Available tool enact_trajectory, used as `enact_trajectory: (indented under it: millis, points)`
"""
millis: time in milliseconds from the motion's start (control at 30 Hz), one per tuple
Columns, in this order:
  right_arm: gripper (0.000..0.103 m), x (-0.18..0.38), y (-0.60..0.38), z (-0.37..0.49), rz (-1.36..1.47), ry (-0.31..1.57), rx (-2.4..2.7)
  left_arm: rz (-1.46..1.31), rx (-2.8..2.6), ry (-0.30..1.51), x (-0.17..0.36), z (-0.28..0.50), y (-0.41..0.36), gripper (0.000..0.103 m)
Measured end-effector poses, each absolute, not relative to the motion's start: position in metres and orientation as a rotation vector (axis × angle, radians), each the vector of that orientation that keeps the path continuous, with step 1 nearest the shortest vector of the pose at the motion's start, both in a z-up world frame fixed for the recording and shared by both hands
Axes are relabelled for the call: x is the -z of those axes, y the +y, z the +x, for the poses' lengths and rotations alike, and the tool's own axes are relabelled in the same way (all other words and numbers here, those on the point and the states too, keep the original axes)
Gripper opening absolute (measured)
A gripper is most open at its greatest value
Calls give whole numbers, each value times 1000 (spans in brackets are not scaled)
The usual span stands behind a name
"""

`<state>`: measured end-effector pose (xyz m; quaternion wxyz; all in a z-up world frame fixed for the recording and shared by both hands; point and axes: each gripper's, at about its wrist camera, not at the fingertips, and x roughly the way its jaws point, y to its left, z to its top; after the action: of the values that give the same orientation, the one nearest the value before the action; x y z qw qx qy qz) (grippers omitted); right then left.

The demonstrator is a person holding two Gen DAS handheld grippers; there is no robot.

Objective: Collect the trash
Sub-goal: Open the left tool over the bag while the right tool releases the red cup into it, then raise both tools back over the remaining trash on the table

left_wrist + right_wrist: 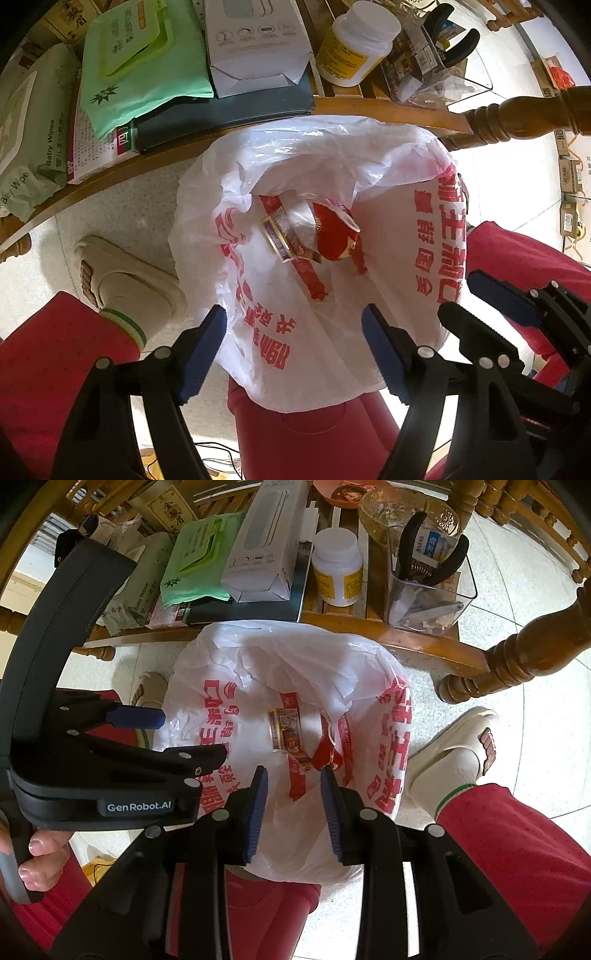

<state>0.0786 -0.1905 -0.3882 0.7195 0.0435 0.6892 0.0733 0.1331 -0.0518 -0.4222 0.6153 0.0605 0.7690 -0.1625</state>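
**Now both grippers hang empty over the bag**

Right below my tools sits the white plastic bag [332, 229], mouth up, and down in it lies the trash: a crumpled red wrapper [334, 236] beside a small gold-edged packet [280, 240]. Seen from the right wrist, the packet's long axis runs away from my right gripper [290, 805], toward the table; the wrapper is too crushed to give a direction.

My right gripper is part open, nothing between the pads. My left gripper [295, 350] stands wide, also empty, beside it over the near rim.

Risk, as I judge it: the bag is limp and unheld, so the mouth could sag shut or tip. Beyond it, the wooden table [369, 105] carries wipes [144, 70], a white box [255, 48] and a bottle [354, 48]; mistaking those for trash is possible.
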Motion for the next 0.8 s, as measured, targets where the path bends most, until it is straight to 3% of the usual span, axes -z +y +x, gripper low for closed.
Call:
enact_trajectory:
  millis: [200,400,467,667,800]
  points:
    - [33,378,-188,75,69,1505,-149,149,377,1748,411,130,-50,75]
    - [54,344,-184,59,73,1447,-149,162,382,1723,385,115,-41,82]
    - [56,328,-183,51,89,1429,-154,169,378,1708,371,105,-36,84]
    - [71,254,-184,25,105,1297,-155,159,364,1609,301,69,-2,84]
    - [77,194,-193,21,105,1188,-145,148,364,1467,214,75,19,85]
